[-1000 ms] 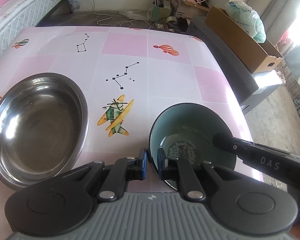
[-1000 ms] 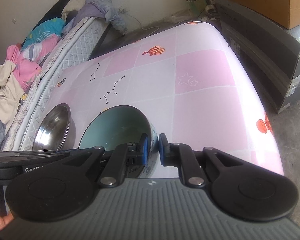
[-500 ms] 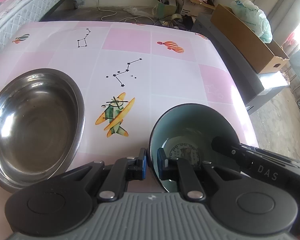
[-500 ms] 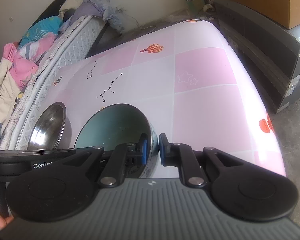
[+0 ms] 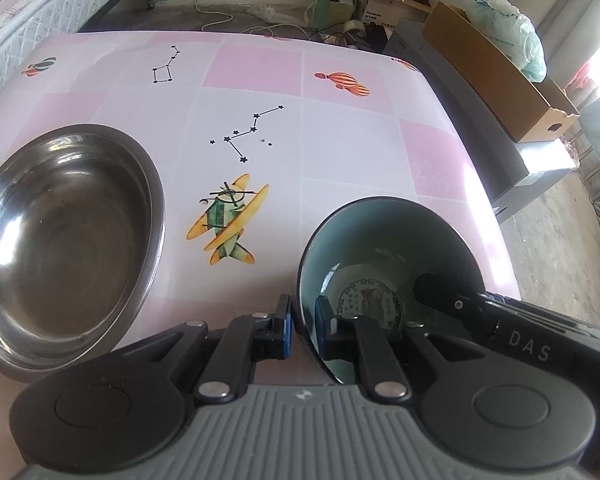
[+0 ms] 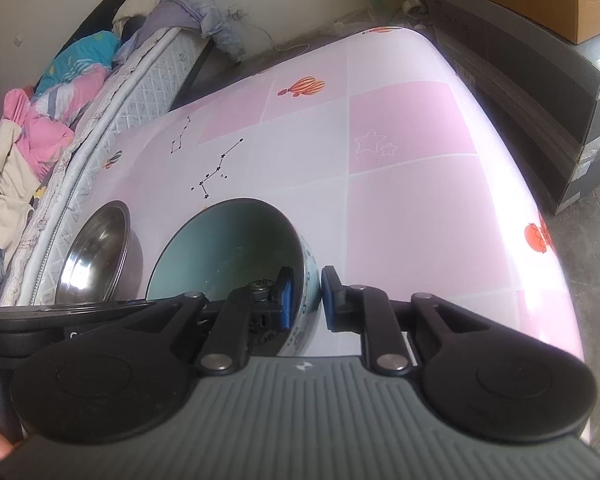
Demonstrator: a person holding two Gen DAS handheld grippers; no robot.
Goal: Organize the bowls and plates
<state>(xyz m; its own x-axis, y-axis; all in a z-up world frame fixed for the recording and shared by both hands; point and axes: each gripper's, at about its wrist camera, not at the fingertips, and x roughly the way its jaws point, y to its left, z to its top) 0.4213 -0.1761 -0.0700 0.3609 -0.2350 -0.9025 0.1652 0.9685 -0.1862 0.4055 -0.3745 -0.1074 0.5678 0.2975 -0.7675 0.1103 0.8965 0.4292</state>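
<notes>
Both grippers have hold of the same green bowl (image 5: 384, 248), one on each side of its rim. The left gripper (image 5: 303, 326) has its jaws nearly closed, one blue pad outside the wall and one inside, pinching the rim on the side nearer the steel bowl (image 5: 66, 240). The right gripper (image 6: 305, 298) straddles the opposite rim. One pad presses the inside of the wall, but a thin gap seems to show between the outer pad and the patterned outside, so its jaws look slightly wider than the wall and its hold may be loose.

The green bowl sits tilted, its mouth turned away from the grippers, so it is probably lifted or tipped off the table (image 5: 340, 148) rather than resting flat. I cannot tell whether its base touches the table. Two opposite grips suit a deep, heavy dish: a pinch on one side alone would let it swing.

The steel bowl stands upright on the table, just beside the green bowl and apart from it. It is wider and shallower, so nesting the green bowl inside it looks the likely aim. The move needs the green bowl carried level over the steel bowl's near rim without knocking it.
</notes>
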